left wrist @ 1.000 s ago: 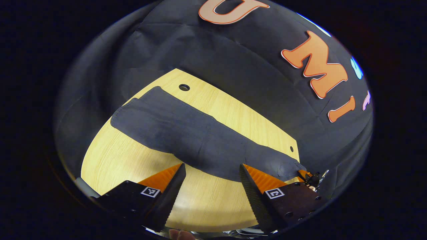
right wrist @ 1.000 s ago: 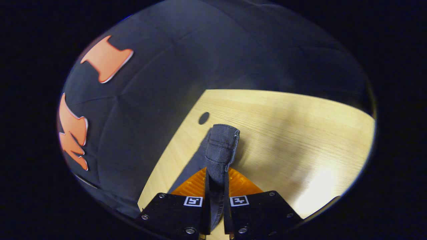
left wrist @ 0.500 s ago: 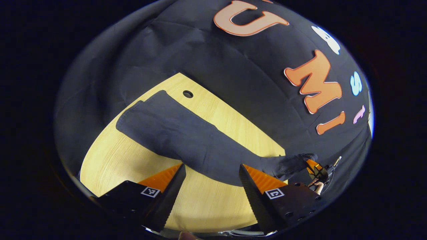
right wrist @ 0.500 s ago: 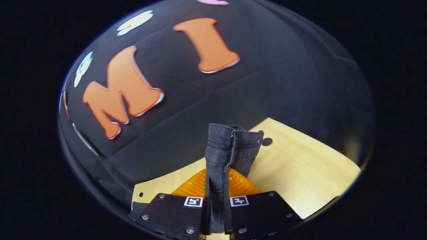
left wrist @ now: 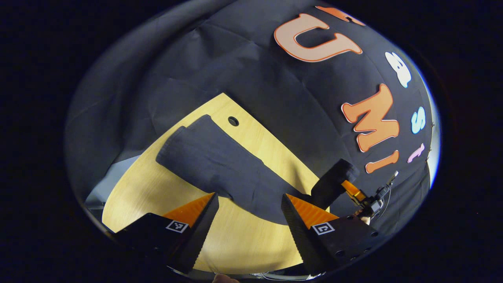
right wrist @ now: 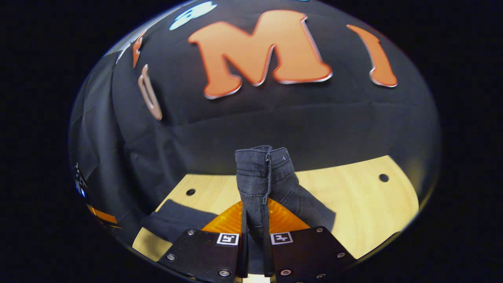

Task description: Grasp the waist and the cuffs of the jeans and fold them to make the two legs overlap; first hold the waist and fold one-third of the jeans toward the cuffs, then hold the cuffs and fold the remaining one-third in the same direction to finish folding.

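Working over pale wood counter [left wrist: 251, 239] with holes near its far edge, black cloth wall behind. We see jeans [left wrist: 220, 169] lying long across counter, cuffs toward far left corner. Right gripper [right wrist: 254, 251], fingers pressed together, pinches waist [right wrist: 259, 173], lifting it upright off counter. Left gripper [left wrist: 249, 224] fingers spread, hovering at near edge, holding nothing.

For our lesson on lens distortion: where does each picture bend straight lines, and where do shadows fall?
Left gripper view: the table edge bows round; jeans stay sharp. Right gripper view: the table's back edge arcs, and the raised waist shadows the wood.
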`<state>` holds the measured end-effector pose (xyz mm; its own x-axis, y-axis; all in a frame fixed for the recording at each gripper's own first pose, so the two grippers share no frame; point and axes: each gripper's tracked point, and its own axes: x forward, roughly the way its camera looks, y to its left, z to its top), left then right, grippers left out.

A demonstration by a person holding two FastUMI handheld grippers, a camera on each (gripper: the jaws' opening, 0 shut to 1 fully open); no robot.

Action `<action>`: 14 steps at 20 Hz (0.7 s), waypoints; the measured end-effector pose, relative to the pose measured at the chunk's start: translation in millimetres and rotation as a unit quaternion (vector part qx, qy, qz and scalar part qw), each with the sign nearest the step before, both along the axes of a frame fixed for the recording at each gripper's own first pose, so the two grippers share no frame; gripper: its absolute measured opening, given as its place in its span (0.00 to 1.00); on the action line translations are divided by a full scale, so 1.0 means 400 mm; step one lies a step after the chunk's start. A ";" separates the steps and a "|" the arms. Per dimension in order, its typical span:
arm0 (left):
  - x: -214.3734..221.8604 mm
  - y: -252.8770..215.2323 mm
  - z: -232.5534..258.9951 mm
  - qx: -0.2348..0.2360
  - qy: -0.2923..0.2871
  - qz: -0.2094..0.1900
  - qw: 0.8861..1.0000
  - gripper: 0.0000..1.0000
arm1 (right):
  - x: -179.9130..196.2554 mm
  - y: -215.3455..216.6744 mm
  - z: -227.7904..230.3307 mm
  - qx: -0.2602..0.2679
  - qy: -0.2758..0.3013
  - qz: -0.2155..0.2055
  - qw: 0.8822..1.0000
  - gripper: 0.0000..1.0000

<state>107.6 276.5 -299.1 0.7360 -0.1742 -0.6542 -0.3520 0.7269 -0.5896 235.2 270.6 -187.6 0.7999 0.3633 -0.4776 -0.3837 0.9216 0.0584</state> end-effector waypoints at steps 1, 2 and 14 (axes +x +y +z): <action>-0.003 0.013 -0.004 -0.003 0.001 0.004 1.000 0.98 | -0.013 0.038 -0.050 -0.013 0.018 0.016 1.000 0.15; -0.012 0.027 -0.007 -0.006 0.004 0.005 1.000 0.98 | -0.028 0.079 -0.105 -0.025 0.034 0.031 0.999 0.15; -0.058 0.203 -0.106 -0.118 -0.016 0.130 0.984 0.98 | -0.077 0.192 -0.319 0.006 0.163 0.048 0.986 0.99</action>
<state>84.4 357.7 -341.5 0.7950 -0.1208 -0.5945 -0.4874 0.4563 -0.7445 204.6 347.5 -315.2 0.5674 0.4363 -0.6983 -0.4276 0.8809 0.2029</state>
